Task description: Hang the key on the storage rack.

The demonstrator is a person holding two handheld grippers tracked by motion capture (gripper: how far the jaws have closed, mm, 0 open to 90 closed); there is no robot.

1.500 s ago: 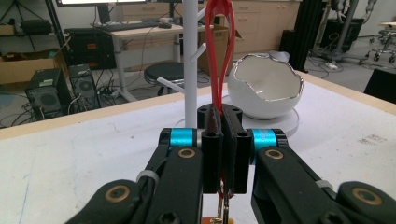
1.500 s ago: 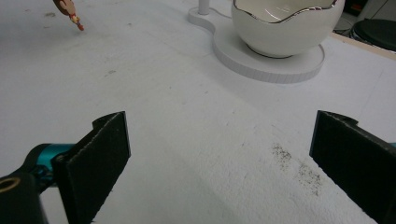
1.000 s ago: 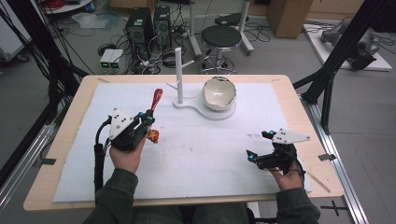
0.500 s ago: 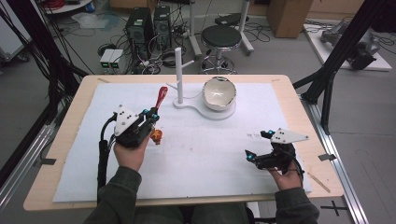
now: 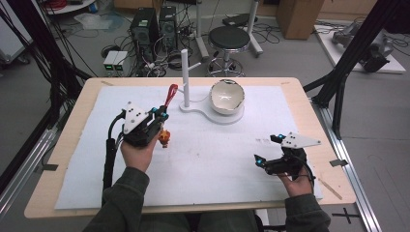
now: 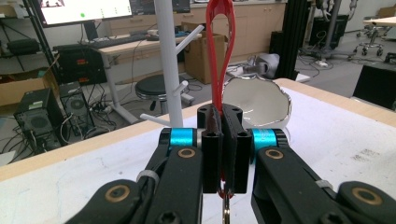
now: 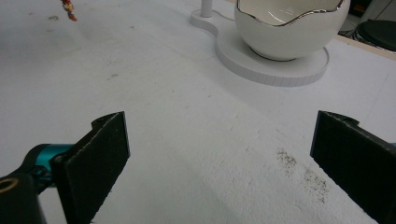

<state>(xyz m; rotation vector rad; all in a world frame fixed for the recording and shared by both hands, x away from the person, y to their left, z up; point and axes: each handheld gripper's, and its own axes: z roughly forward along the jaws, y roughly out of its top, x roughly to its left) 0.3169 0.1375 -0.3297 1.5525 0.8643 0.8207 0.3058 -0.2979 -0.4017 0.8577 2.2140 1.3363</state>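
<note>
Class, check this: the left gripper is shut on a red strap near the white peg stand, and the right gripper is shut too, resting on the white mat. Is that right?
One slip: the right gripper is open, its jaws standing wide apart over the white mat, as the right gripper view shows. The left gripper is indeed shut on the red strap near the white peg stand.

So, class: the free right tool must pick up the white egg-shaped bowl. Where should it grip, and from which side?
Grip the bowl's wavy rim, from above: one jaw inside, one outside. Its round body is smooth and probably wider than the right tool opens; the rim is thin and faces up.
</note>
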